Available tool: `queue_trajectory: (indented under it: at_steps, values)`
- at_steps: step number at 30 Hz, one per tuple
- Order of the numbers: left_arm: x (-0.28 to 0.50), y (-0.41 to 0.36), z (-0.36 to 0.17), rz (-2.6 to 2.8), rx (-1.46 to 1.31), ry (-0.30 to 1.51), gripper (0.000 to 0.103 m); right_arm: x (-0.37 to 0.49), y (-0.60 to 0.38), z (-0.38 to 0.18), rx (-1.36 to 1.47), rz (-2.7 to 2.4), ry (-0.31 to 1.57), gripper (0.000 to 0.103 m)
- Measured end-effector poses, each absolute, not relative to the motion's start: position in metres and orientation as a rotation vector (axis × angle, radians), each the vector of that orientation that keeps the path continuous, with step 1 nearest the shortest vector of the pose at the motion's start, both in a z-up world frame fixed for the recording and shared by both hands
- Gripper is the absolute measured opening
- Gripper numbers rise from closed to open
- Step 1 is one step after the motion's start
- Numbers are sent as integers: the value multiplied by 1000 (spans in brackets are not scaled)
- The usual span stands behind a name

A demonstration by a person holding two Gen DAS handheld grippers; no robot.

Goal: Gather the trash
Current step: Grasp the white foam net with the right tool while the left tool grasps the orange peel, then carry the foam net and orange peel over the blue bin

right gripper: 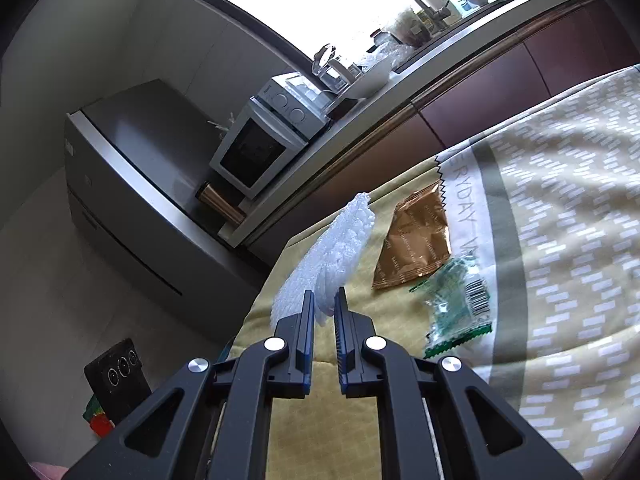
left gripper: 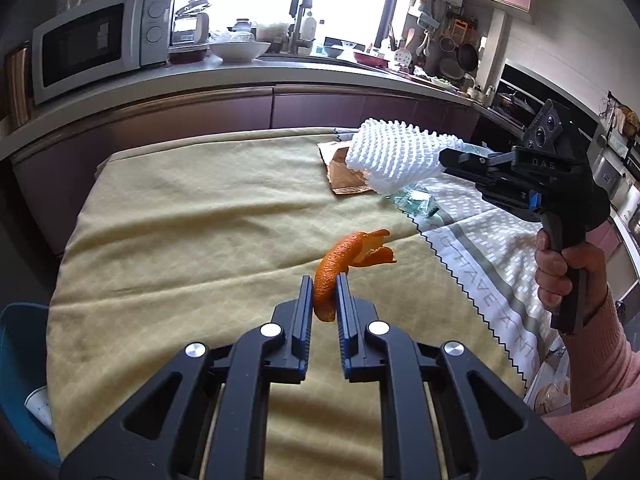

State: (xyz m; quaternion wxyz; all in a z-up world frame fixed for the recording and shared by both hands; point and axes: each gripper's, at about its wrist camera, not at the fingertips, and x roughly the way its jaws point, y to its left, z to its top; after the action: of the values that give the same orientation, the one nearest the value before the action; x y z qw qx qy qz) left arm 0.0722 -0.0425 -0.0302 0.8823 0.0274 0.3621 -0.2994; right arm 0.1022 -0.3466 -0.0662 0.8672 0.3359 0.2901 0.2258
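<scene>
Over the yellow cloth [left gripper: 180, 216], your left gripper [left gripper: 324, 300] is clamped on an orange peel [left gripper: 340, 264], lifted clear. In the right view, your right gripper [right gripper: 324, 308] pinches the foam net [right gripper: 336, 248]; the brown packet [right gripper: 416, 248] and green wrapper [right gripper: 456, 304] still lie uncollected.

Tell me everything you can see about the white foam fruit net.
The white foam fruit net is a soft, knobbly mesh sleeve, squashed flat where the right gripper is shut on one end. It is held clear above the yellow tablecloth, jutting out from the fingers, with only their pads touching it.
</scene>
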Motion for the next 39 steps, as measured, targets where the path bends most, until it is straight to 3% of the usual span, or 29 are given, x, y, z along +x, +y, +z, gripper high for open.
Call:
queue_trajectory:
  at_steps: [39]
  values:
    - [33, 80, -22, -348, -74, 718, 12, 113, -227, -65, 634, 709, 695, 9]
